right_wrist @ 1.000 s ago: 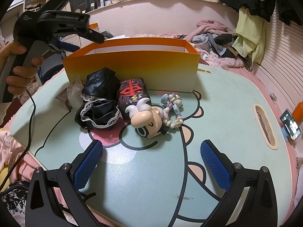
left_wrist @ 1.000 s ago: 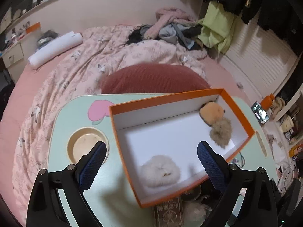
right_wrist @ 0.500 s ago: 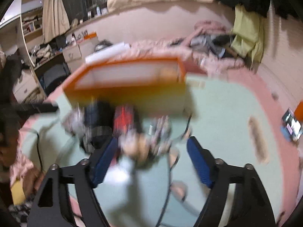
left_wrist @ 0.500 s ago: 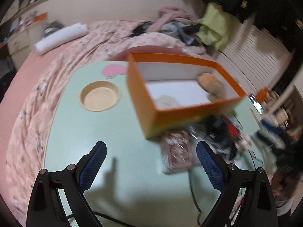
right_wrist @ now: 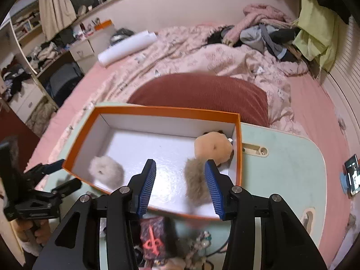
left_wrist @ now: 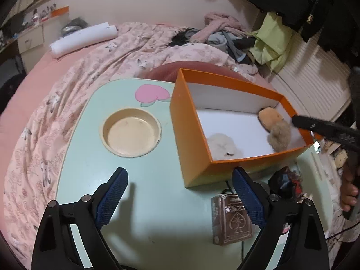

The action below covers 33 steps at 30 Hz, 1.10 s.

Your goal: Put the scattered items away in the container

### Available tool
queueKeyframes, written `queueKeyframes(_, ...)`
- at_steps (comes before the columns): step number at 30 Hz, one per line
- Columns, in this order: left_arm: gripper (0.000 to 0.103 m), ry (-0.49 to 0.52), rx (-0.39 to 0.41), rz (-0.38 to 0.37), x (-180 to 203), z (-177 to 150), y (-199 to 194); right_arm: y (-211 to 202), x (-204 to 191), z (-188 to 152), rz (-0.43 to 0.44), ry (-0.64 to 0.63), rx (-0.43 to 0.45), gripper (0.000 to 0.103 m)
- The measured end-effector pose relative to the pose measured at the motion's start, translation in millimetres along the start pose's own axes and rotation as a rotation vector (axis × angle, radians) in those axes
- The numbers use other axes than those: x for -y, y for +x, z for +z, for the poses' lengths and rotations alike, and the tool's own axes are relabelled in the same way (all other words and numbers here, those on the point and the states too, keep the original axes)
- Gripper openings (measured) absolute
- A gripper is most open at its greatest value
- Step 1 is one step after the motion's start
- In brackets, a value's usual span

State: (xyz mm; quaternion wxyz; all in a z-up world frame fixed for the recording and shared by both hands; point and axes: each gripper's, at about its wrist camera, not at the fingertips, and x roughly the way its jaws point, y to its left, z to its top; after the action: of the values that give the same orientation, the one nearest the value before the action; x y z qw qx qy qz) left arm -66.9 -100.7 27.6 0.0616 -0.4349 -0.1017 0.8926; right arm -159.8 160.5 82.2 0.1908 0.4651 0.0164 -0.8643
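Right wrist: tongs (right_wrist: 180, 180) gape over box (right_wrist: 126, 110)

I get dim, warm indoor light from above; soft shadows on the table (left_wrist: 144, 175); heavy fisheye bending, dark corners; slight motion blur.

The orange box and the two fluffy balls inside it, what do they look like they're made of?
The orange box looks like stiff cardboard: thin straight walls, matte orange outside, white and slightly glossy inside. The white ball and the brownish ball look like faux fur or plush, with long loose fibres and soft blurred edges. Real or synthetic fur cannot be told.
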Motion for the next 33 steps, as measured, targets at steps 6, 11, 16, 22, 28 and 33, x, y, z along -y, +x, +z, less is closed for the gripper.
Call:
queueKeyframes(6, 0.093, -0.001, 0.036, -0.062, 4, -11, -19, 26, 3, 7, -0.098, 0.018, -0.105, 0.047)
queueKeyframes(11, 0.093, 0.008, 0.044, -0.104, 11, -26, -29, 49, 3, 2, -0.224, -0.008, -0.177, 0.039)
queueKeyframes(16, 0.093, 0.027, 0.038, -0.123, 20, -43, -36, 30, 9, 1, -0.154, 0.036, -0.105, 0.025)
queueKeyframes(22, 0.093, 0.039, 0.029, -0.143, 30, -59, -42, -38, -4, -17, -0.052, 0.049, 0.081, 0.025)
queueKeyframes(28, 0.093, 0.082, 0.025, -0.131, 48, -77, -45, -67, -32, -60, 0.131, 0.010, 0.126, 0.025)
queueKeyframes(33, 0.093, 0.090, 0.007, -0.116, 57, -88, -37, -43, -40, -82, 0.140, -0.011, 0.096, 0.028)
